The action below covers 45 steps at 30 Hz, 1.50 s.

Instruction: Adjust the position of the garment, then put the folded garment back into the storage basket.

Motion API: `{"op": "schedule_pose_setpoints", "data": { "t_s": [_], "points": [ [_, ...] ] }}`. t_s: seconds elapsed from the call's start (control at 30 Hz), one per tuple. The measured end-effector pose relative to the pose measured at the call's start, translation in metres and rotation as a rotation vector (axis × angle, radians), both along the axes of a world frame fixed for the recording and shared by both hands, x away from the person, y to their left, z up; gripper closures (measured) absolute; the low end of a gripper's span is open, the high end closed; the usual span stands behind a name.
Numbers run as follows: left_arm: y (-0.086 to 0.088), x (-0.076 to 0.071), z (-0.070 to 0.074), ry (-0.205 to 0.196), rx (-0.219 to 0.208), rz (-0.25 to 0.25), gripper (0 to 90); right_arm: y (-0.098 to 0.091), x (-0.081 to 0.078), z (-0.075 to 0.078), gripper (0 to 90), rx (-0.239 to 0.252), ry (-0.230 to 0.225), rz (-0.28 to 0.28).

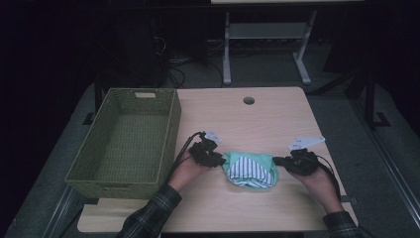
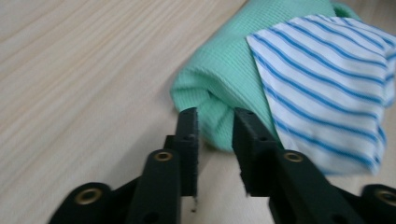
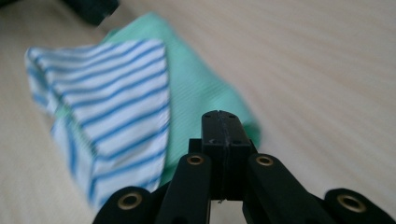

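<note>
A folded cloth [image 1: 250,170], mint green with a white and blue striped panel on top, lies near the front middle of the wooden table [image 1: 257,124]. My left gripper [image 1: 221,159] is at its left edge. In the left gripper view its jaws [image 2: 215,116] stand a little apart, a green fold [image 2: 219,70] sits just at their tips, and the pads do not press it. My right gripper [image 1: 276,160] is at the cloth's right edge. Its jaws [image 3: 222,116] are shut flat together in front of the green cloth [image 3: 196,79], with nothing seen between them.
A green woven basket [image 1: 171,124] with nothing in it stands along the table's left side, close to my left hand. A round cable hole [image 1: 248,100] sits near the far edge. Beyond the table are desk legs [image 1: 227,49] and cables on a dark floor.
</note>
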State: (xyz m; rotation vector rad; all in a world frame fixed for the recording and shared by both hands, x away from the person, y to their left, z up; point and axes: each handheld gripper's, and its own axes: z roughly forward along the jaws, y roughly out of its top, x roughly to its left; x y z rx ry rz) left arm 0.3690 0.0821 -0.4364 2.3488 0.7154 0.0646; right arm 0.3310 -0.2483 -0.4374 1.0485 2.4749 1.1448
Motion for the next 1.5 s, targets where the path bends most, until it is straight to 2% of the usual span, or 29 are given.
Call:
{"op": "schedule_pose_setpoints", "data": {
  "t_s": [0.07,0.13,0.2,0.23,0.27,0.3,0.33,0.57,0.73,0.9,1.13,1.27,1.5],
  "points": [
    [0.002,-0.004,0.002,-0.004,0.006,-0.005,58.7,0.000,0.009,0.002,89.8,-0.005,0.000,-0.009],
    [0.002,-0.008,0.002,-0.003,0.002,0.005,55.2,0.002,0.019,0.003,89.8,0.017,0.002,-0.024],
    [0.002,-0.013,0.002,0.000,0.009,0.002,50.9,0.004,0.029,0.003,89.8,-0.006,0.007,-0.042],
    [0.002,-0.017,0.002,0.003,0.000,0.013,49.4,0.004,0.032,0.002,89.8,0.001,0.000,-0.044],
    [0.003,-0.019,0.002,0.000,0.017,0.001,46.9,0.005,0.037,-0.001,89.8,0.016,0.001,-0.048],
    [0.004,-0.021,0.003,0.001,0.015,0.004,44.9,0.006,0.041,-0.003,89.8,0.006,0.019,-0.056],
    [0.005,-0.024,0.003,0.003,0.018,0.000,42.5,0.007,0.044,-0.005,89.8,-0.015,0.009,-0.058],
    [0.012,-0.036,-0.001,-0.001,0.035,-0.002,33.4,0.009,0.058,-0.015,89.8,-0.008,0.031,-0.063],
    [0.011,-0.039,-0.002,0.001,0.045,-0.012,31.6,0.008,0.056,-0.019,89.8,-0.023,0.054,-0.045],
    [0.010,-0.039,-0.003,0.002,0.052,-0.016,30.8,0.009,0.051,-0.022,89.8,-0.032,0.055,-0.021],
    [0.011,-0.040,-0.001,-0.008,0.053,-0.013,30.7,0.008,0.035,-0.024,89.8,-0.050,0.048,0.021],
    [0.011,-0.040,-0.001,-0.009,0.055,-0.015,30.7,0.006,0.025,-0.024,89.8,-0.047,0.043,0.034],
    [0.013,-0.039,0.000,-0.010,0.057,-0.012,30.7,0.002,0.006,-0.024,89.8,-0.037,0.060,0.060]
  ]
}}
